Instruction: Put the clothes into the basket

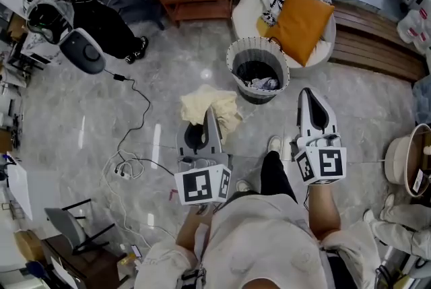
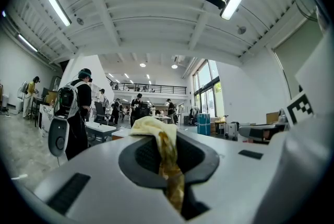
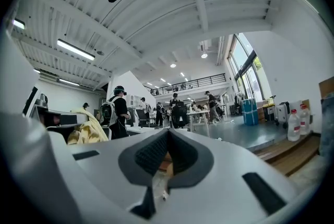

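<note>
Jaws of the left gripper (image 1: 211, 120) were clenched on a pale yellow crumpled cloth (image 1: 202, 104), a twisted fold of it pinched between the pads, while the right gripper (image 1: 307, 96) had its jaws pressed together on nothing. That cloth hung bunched at the left gripper's tip, apparently clear of the grey marble floor (image 1: 168, 58). It was near but apart from the round grey-and-white striped basket (image 1: 232, 58), which stood ahead and to the right in the head view with a grey-white garment (image 1: 264, 83) already inside. By these signs the carry to the basket was in hand; the next move called for bringing the bundle over the open mouth, then letting go. As a loose heap it had no firm long axis, spreading slightly sideways across the head view, the pinched fold running along the jaws toward the tip
</note>
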